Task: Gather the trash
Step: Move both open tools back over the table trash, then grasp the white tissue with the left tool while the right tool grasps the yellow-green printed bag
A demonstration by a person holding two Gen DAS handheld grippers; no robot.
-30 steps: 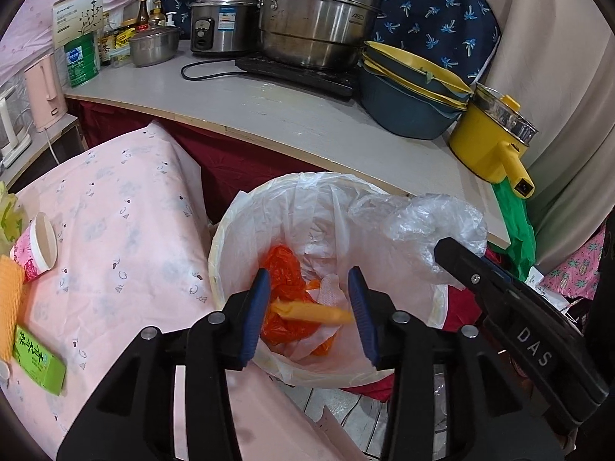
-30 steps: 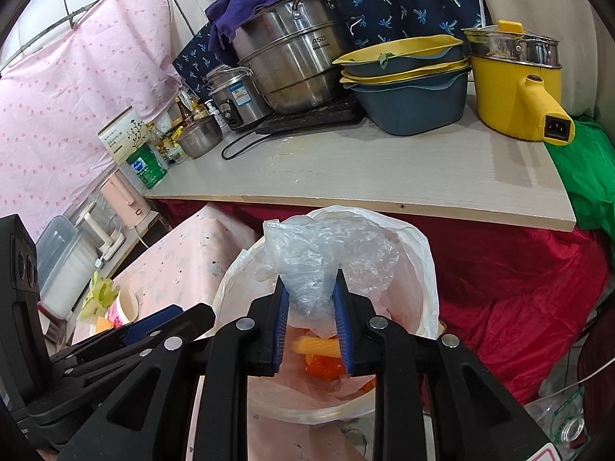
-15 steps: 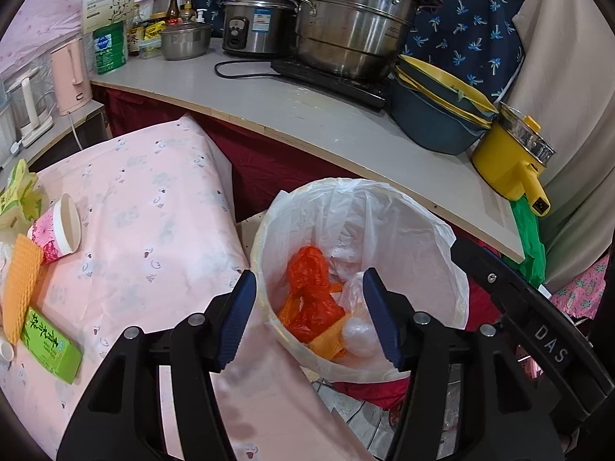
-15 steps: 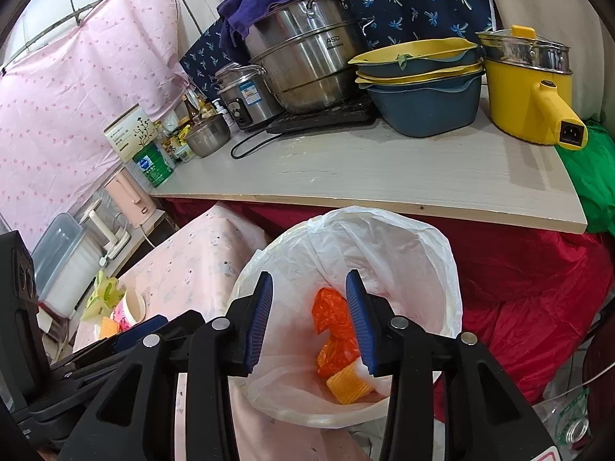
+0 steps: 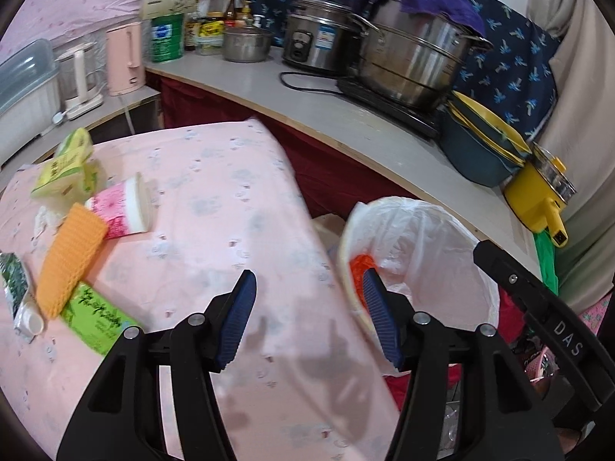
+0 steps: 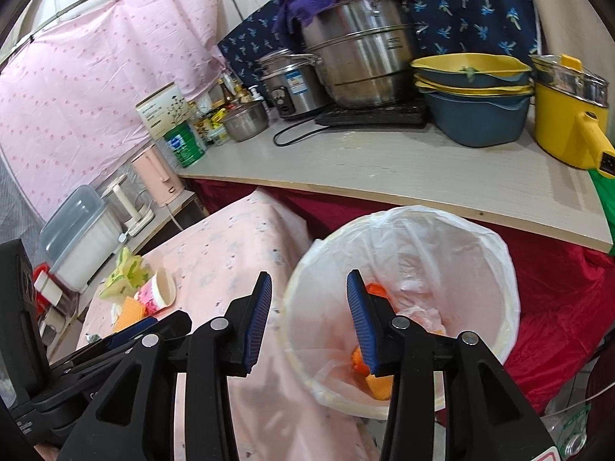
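A white-lined trash bin [image 5: 442, 238] [image 6: 496, 253] stands beside the pink-clothed table [image 5: 230, 199] and holds orange trash [image 6: 378, 382]. On the table's left lie an orange waffle-textured piece [image 5: 69, 253], a pink paper cup [image 5: 123, 211] on its side, a green box [image 5: 98, 317] and a yellow-green carton [image 5: 65, 165]. My left gripper [image 5: 307, 319] is open and empty over the table's right edge. My right gripper [image 6: 307, 326] is open and empty over the bin's left rim.
A grey counter [image 6: 384, 165] behind the bin carries a large steel pot [image 6: 361, 61], a rice cooker [image 6: 288, 84], stacked blue-and-yellow basins [image 6: 476, 115] and a yellow electric pot [image 6: 569, 119]. A pink kettle [image 5: 125, 57] stands at left. Red cloth [image 6: 557, 307] hangs under the counter.
Both grippers let go of their trash, an orange piece and a clear plastic bag, into the bin. Both then opened wider and swung left toward the table.
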